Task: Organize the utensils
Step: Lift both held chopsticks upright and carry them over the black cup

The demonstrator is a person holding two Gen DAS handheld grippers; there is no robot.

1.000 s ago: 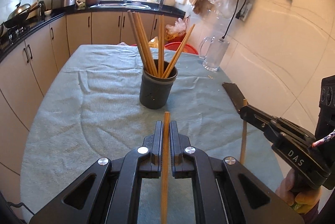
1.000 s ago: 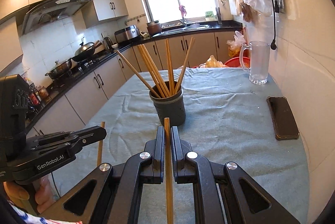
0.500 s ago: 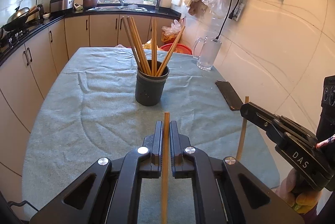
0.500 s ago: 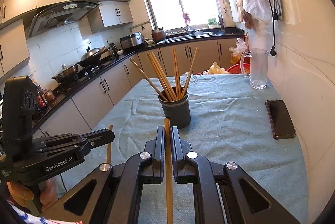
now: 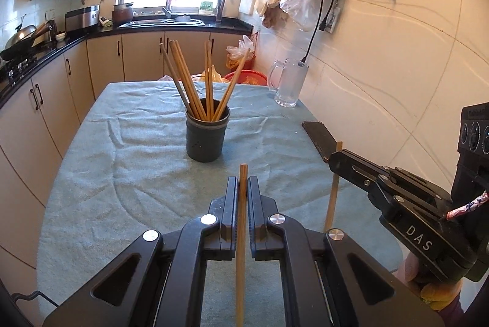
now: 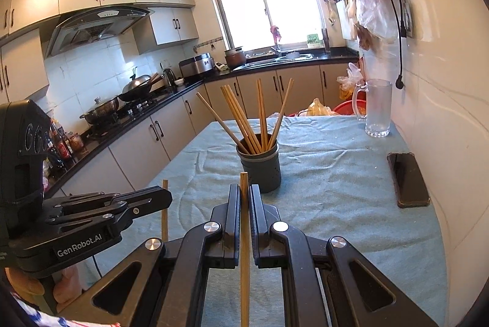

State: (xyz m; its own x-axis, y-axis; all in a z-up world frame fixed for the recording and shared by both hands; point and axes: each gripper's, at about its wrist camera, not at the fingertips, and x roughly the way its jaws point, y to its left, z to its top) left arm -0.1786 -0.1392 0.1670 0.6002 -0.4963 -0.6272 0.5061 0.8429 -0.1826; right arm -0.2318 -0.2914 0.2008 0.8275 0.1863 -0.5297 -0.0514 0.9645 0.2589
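1. Kitchen bench [image 5: 128, 174] under a teal cloth, cabinets behind.
2. Left gripper [image 5: 242, 189]: fingers [image 5: 231, 198] clamped on one upright wooden chopstick [image 5: 241, 235].
3. Right gripper [image 6: 244, 195]: fingers [image 6: 233, 205] pinching another chopstick [image 6: 244, 250], upright too.
4. Dark holder cup [image 5: 207, 134] mid-bench ahead of both, chopsticks fanned inside.
5. Phone [image 6: 408, 179] and glass mug [image 6: 377, 108] by the right wall.
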